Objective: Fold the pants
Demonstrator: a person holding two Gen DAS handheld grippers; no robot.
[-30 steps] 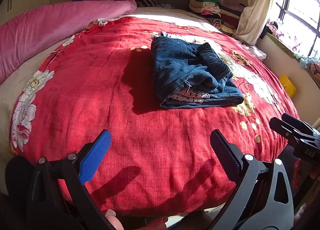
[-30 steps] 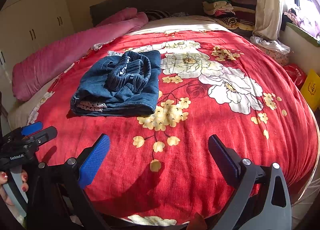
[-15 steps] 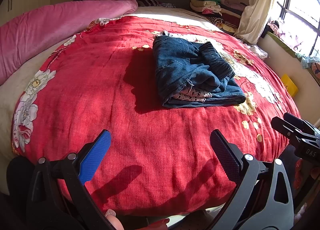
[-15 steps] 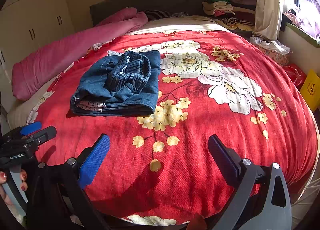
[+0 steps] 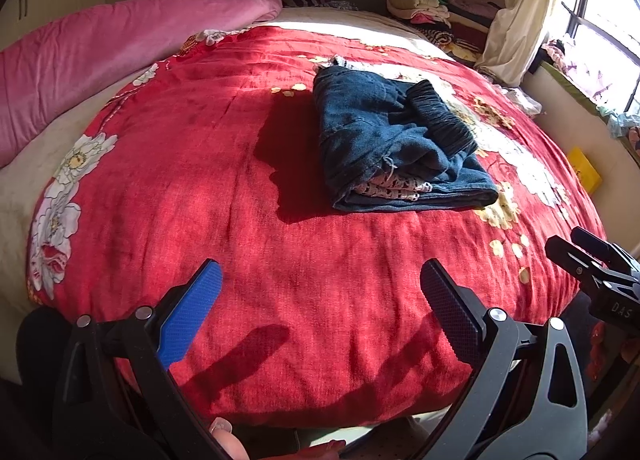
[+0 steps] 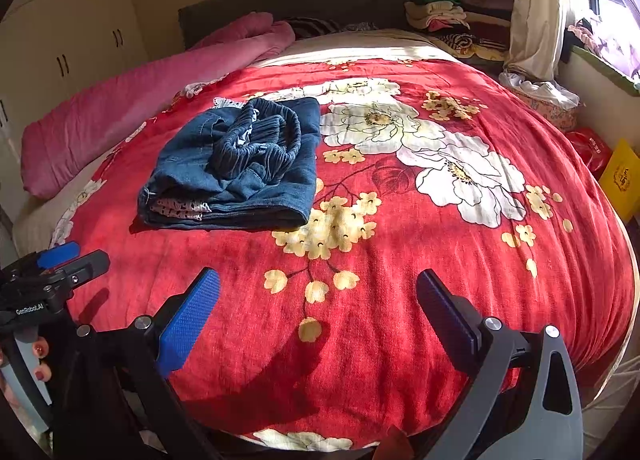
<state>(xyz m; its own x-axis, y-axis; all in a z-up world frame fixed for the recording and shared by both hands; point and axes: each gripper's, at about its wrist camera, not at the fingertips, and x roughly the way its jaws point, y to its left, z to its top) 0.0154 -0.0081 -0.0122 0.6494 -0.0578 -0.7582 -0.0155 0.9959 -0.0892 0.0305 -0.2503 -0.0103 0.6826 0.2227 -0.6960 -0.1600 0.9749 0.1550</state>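
Observation:
Dark blue denim pants [image 5: 396, 143] lie folded in a compact stack on the red floral bedspread [image 5: 200, 179], waistband on top. They also show in the right wrist view [image 6: 236, 167], left of the big white flowers. My left gripper [image 5: 318, 280] is open and empty, held back near the foot edge of the bed. My right gripper [image 6: 318, 288] is open and empty, also held back over the foot edge. Each gripper shows at the edge of the other's view: the right one [image 5: 596, 272], the left one [image 6: 52, 268].
A pink duvet [image 6: 140, 99] lies rolled along the left side. Stacked clothes [image 6: 440, 13] sit at the back right by a curtain [image 6: 536, 7] and window. A yellow bag [image 6: 624, 179] and a red bag [image 6: 588, 143] sit at the right of the bed.
Both grippers have stayed open and drifted only slightly; the pants sit a touch further right in the left wrist view. The pants have not moved on the bed.

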